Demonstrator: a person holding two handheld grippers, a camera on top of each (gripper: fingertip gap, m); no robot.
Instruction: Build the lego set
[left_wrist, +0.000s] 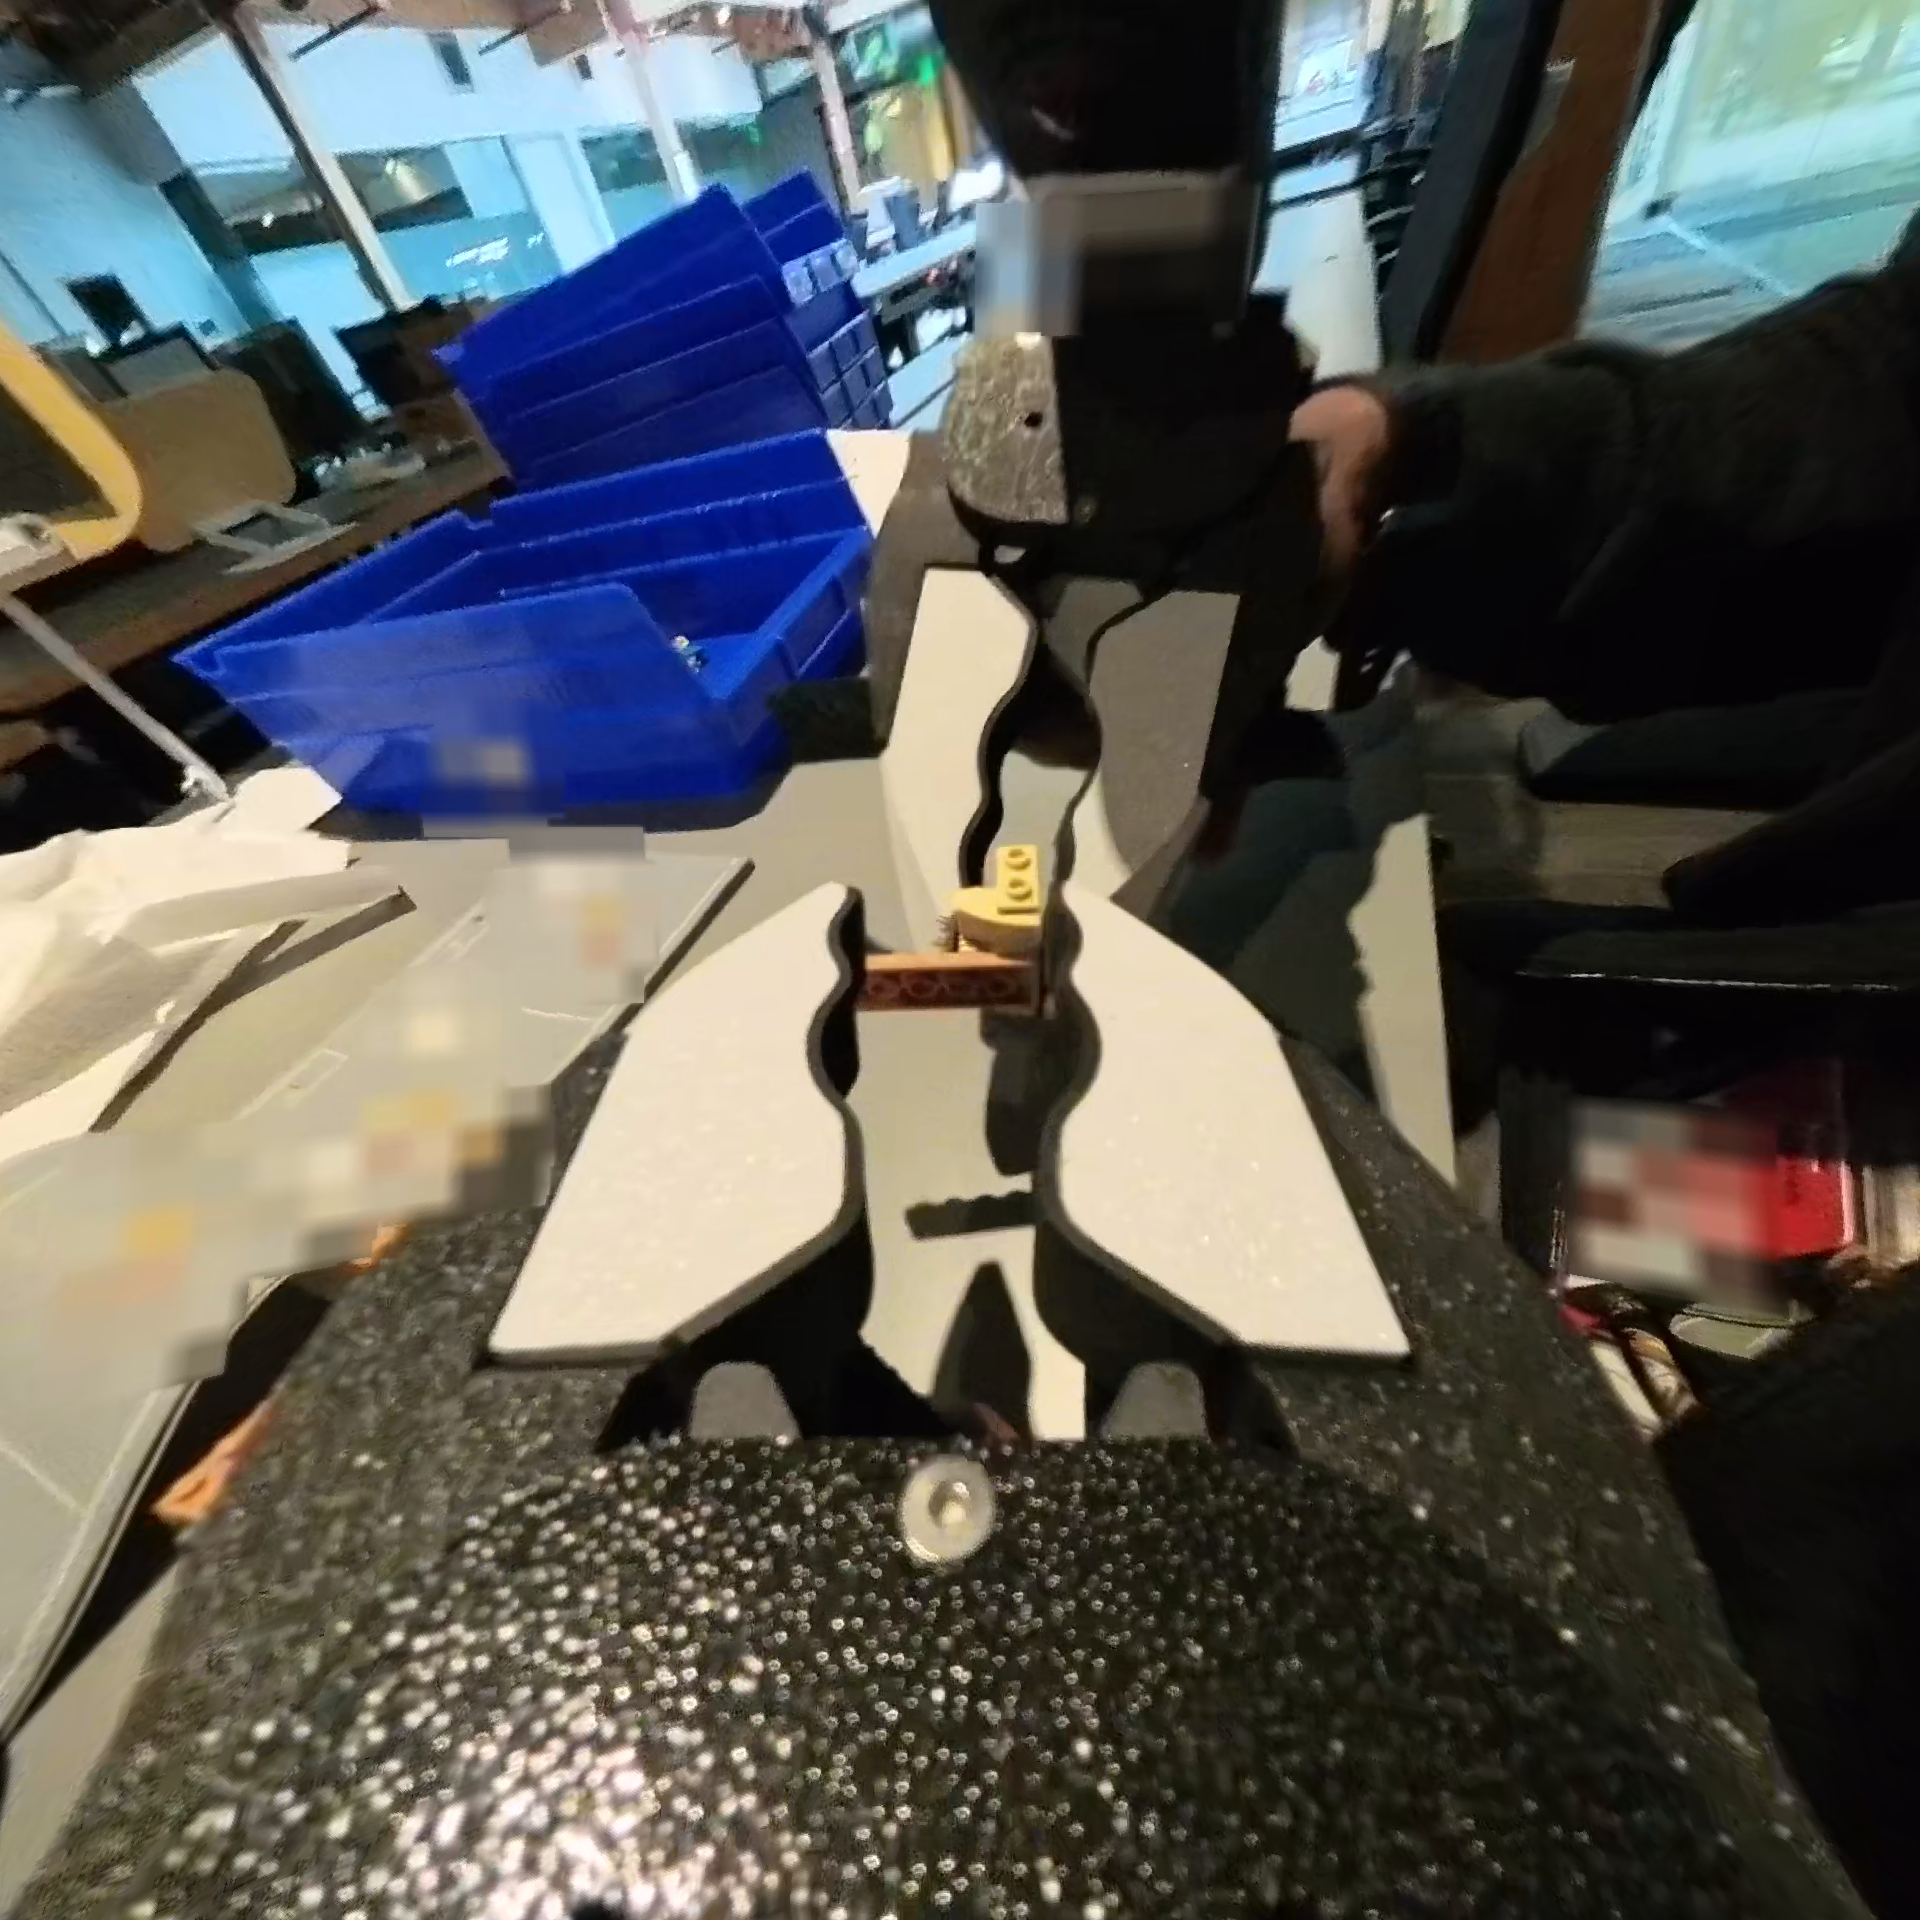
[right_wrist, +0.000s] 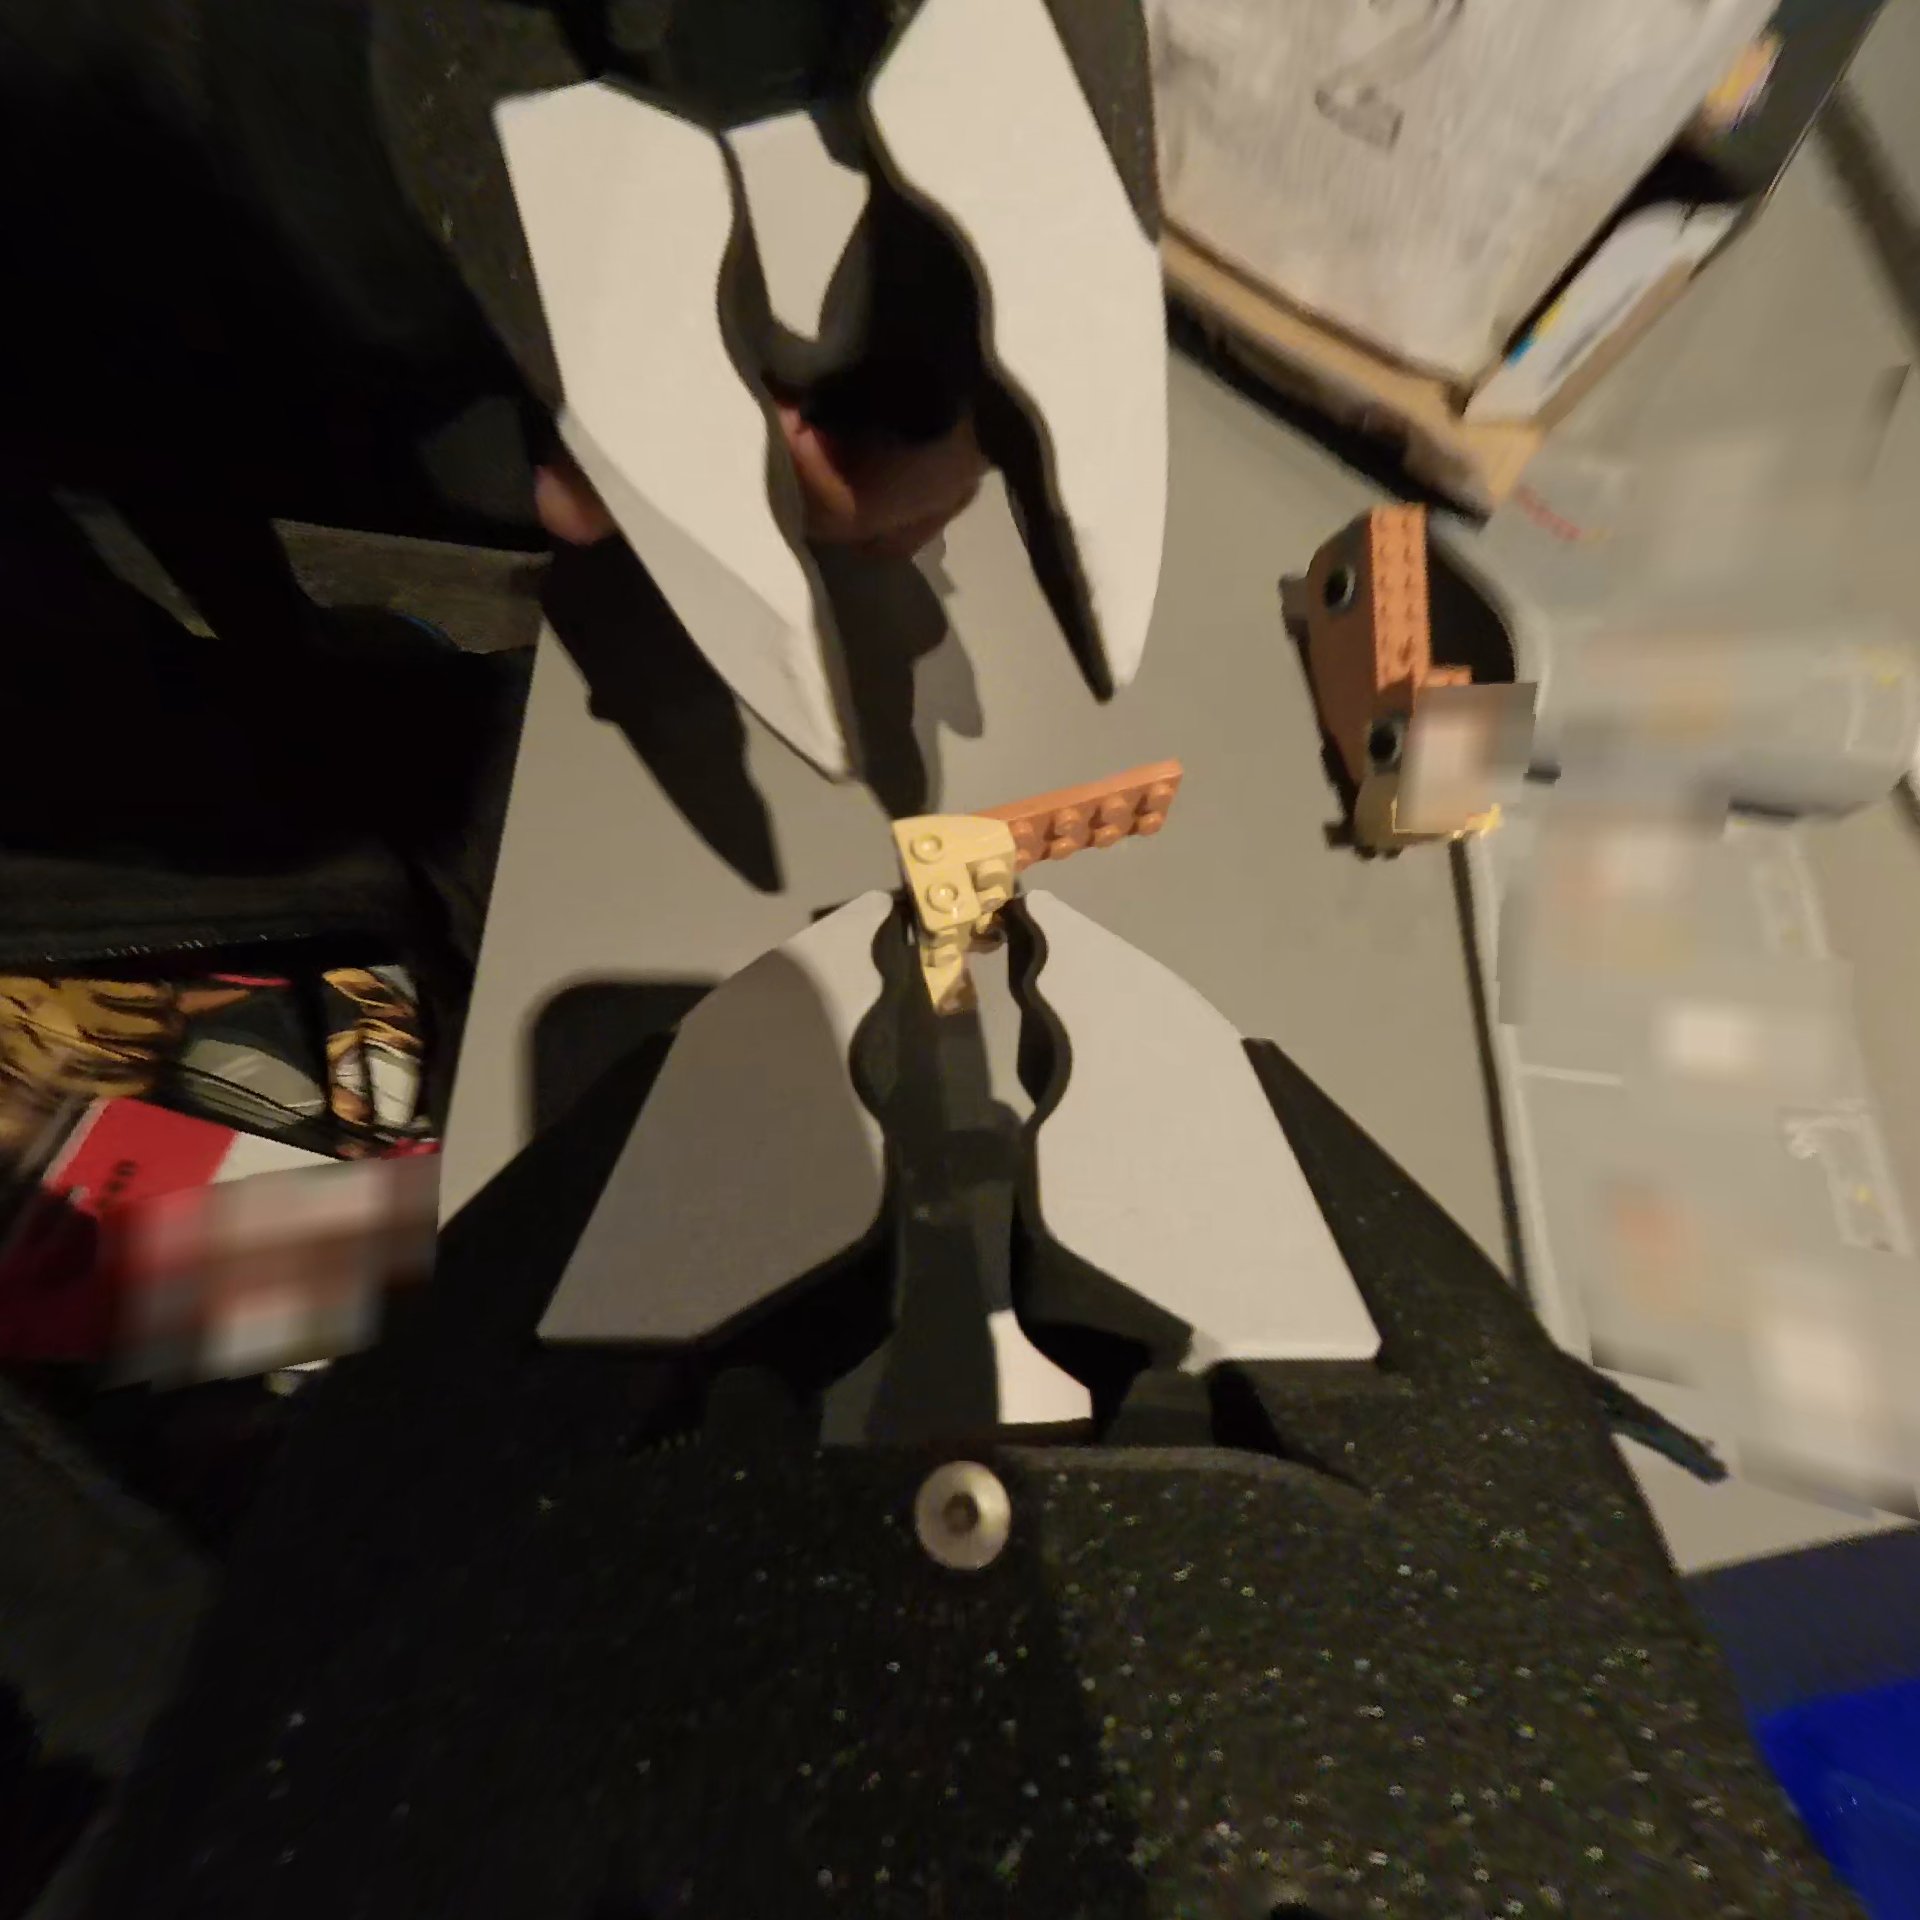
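Small lego sub-assembly (right_wrist: 961, 883): tan wedge-shaped plate with studs, joined at one end to reddish-brown plate (right_wrist: 1091, 816), two studs wide, projecting sideways. Tan part tilted, its lower end pinched between two gripper fingers; brown plate free, clear of grey tabletop. Left wrist view: same tan piece (left_wrist: 1003, 909) above brown plate (left_wrist: 945, 982), brown plate edge-on and spanning gap between near fingers. Second, larger build (right_wrist: 1371, 665): reddish-brown studded body with black holes in side, tan base, lying on its side, well apart to right.
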